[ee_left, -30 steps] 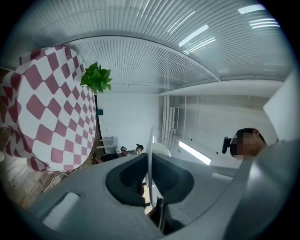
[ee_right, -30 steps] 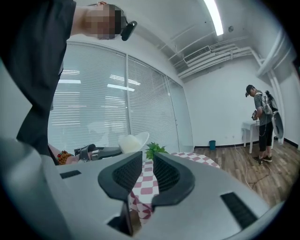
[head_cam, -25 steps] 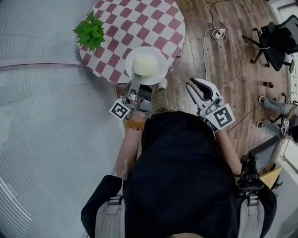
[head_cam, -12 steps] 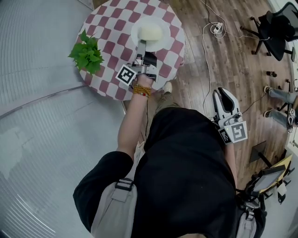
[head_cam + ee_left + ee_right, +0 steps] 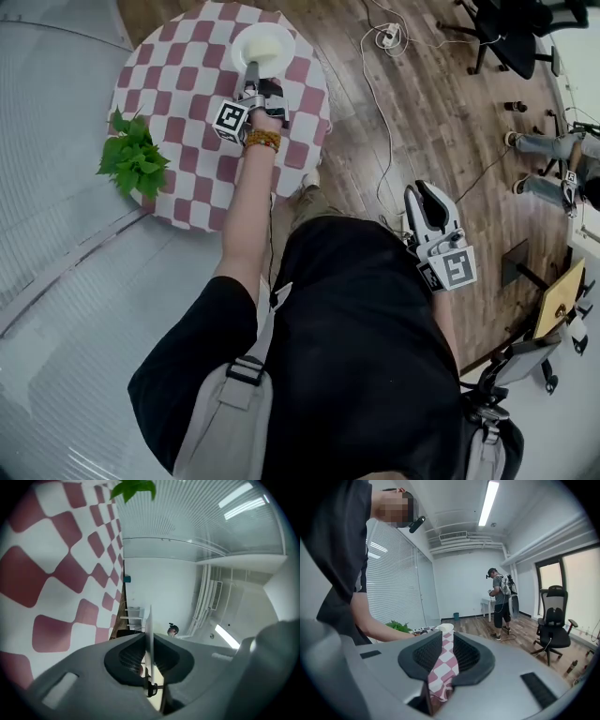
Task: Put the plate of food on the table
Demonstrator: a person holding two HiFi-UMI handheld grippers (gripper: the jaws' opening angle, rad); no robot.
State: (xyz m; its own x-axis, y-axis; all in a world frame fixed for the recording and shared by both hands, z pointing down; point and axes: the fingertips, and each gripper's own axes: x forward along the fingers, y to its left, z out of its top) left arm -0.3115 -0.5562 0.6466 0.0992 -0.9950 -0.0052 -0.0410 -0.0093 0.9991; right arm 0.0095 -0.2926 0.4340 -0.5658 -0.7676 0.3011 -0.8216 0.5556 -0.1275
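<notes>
A white plate (image 5: 262,45) with a pale yellow mound of food is over the far part of the round table (image 5: 178,103), which has a red-and-white checked cloth. My left gripper (image 5: 251,89) reaches out level over the cloth, shut on the plate's near rim. In the left gripper view the rim (image 5: 149,634) shows edge-on as a thin white line between the pads. Whether the plate rests on the cloth I cannot tell. My right gripper (image 5: 427,199) hangs by my side over the wood floor, its jaws a little apart with nothing in them.
A green potted plant (image 5: 131,155) stands at the table's left edge. A cable and power strip (image 5: 387,37) lie on the floor beyond the table. A black office chair (image 5: 506,28) and another person (image 5: 501,602) are farther off. A glass wall runs along the left.
My left arm has stretched out, carrying the plate from the table's near edge to its far part. The right gripper has drawn back beside my body and its jaws have narrowed.
</notes>
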